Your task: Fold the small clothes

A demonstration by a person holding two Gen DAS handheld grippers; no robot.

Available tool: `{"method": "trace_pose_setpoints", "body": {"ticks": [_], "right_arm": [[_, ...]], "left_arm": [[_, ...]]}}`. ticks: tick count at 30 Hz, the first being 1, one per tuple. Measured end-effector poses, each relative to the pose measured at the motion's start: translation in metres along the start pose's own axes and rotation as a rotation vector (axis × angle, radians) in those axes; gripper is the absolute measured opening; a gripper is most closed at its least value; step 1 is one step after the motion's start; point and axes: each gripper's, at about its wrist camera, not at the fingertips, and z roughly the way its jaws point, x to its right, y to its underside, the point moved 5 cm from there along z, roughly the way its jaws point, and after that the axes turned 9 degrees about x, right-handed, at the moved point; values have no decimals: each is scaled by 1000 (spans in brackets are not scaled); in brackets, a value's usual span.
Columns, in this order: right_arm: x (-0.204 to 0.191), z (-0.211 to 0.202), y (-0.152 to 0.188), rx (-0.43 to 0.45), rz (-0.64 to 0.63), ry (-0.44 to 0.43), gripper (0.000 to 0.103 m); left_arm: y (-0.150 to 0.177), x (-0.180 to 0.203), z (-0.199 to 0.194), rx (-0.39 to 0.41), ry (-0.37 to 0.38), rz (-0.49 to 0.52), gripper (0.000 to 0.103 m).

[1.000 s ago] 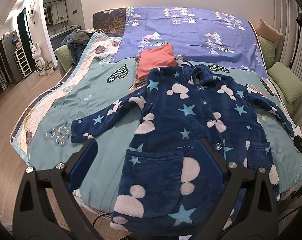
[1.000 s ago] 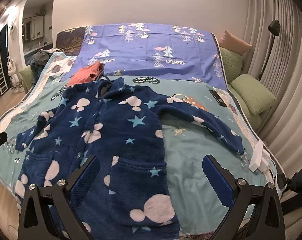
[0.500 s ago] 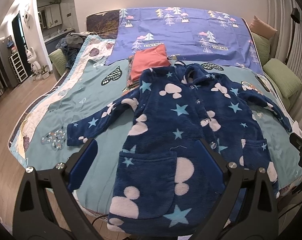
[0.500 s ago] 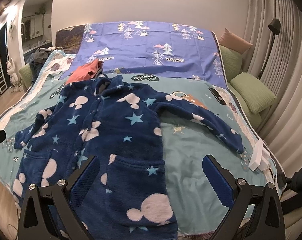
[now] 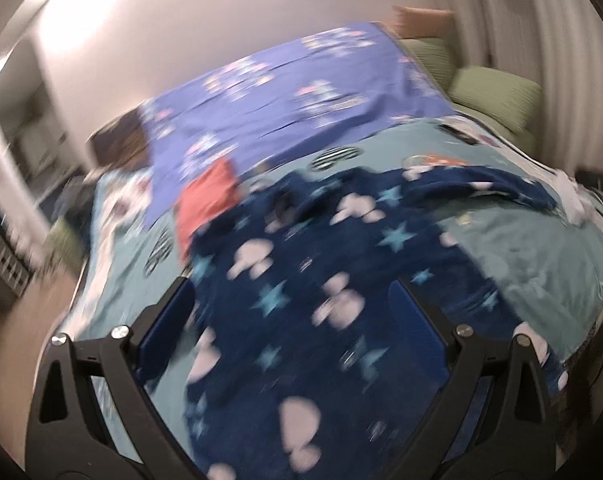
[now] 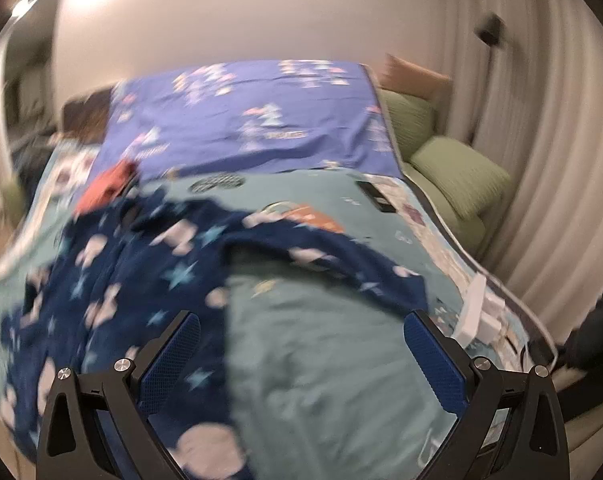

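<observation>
Hovering above the blue robe (image 5: 301,280) on the bed (image 6: 321,340), both grippers' fingers (image 5: 165,328) (image 6: 433,356) wide apart, empty.

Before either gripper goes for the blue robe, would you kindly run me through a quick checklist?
1. Left gripper open, nothing held: ok.
2. Right gripper open, nothing held: ok.
3. Blue robe lying spread on the bed: ok.
4. Robe's sleeve extended and free near the right gripper: ok.
5. Orange garment clear of the robe: cannot tell, they meet at the collar.
6. Views sharp enough to aim: not ok, both blurred.
</observation>
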Motion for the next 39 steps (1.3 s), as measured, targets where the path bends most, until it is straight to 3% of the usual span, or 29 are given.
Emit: {"method": "trace_pose_setpoints", "body": {"ticks": [6, 8, 13, 16, 19, 23, 27, 30, 33, 34, 35, 36, 38, 39], "right_arm": [[125, 65, 5, -85, 514, -157, 103], [157, 94, 20, -135, 650, -195, 103], [208, 160, 65, -260, 842, -147, 99], [216, 193, 91, -330, 981, -222, 96], [221, 214, 105, -363, 1032, -242, 93], [222, 225, 101, -333, 1041, -257, 93], [221, 241, 95, -345, 1066, -276, 84], [218, 246, 91, -348, 1057, -255, 77], [217, 252, 90, -360, 1050, -266, 68], [217, 254, 90, -372, 1054, -268, 64], [218, 255, 91, -382, 1057, -263, 52], [219, 256, 90, -388, 1057, -256, 37], [221, 254, 84, -380, 1028, -230, 17], [221, 251, 77, -363, 1005, -211, 15]], "left_arm": [[-42, 85, 67, 131, 150, 179, 98], [-47, 107, 92, 117, 178, 211, 98], [-55, 154, 161, 59, 247, 226, 98], [-56, 171, 196, 42, 269, 243, 98], [-58, 191, 215, 38, 325, 261, 98], [-56, 215, 230, 54, 326, 357, 98], [-41, 239, 231, 18, 434, 433, 98], [-27, 258, 239, 15, 385, 531, 98], [-23, 264, 245, 6, 369, 530, 97], [-25, 262, 244, -6, 386, 497, 90], [-27, 262, 245, -21, 409, 476, 75], [-27, 261, 244, -62, 449, 440, 67], [-25, 263, 244, -109, 480, 411, 38], [-25, 265, 243, -115, 484, 407, 35]]}}
